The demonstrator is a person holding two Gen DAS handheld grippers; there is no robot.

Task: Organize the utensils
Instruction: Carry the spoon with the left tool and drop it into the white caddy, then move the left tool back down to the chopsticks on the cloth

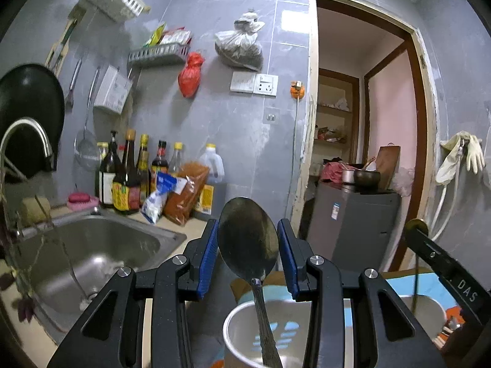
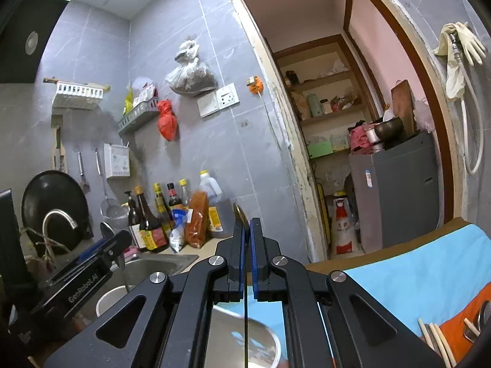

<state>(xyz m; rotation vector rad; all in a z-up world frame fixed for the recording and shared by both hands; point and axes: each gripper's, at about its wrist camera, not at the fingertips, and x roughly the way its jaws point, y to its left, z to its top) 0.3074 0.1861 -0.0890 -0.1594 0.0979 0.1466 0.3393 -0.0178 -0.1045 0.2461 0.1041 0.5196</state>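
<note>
A steel spoon (image 1: 248, 239) stands bowl-up with its handle down in a metal cup (image 1: 245, 331). My left gripper (image 1: 248, 242) is open, its blue pads on either side of the spoon's bowl with small gaps. My right gripper (image 2: 247, 239) is shut on a thin utensil (image 2: 241, 214), seen edge-on, whose shaft hangs down over a second metal cup (image 2: 260, 340). In the left wrist view the right gripper (image 1: 414, 227) is at the right, above that cup (image 1: 429, 306). Chopsticks and other utensils (image 2: 442, 337) lie on an orange cloth at the lower right.
A steel sink (image 1: 92, 251) with a tap (image 1: 27, 132) lies to the left. Sauce bottles and packets (image 1: 144, 178) stand behind it against the tiled wall. A blue cloth (image 2: 414, 276) covers the table. A doorway with a grey appliance (image 1: 353, 224) is at the right.
</note>
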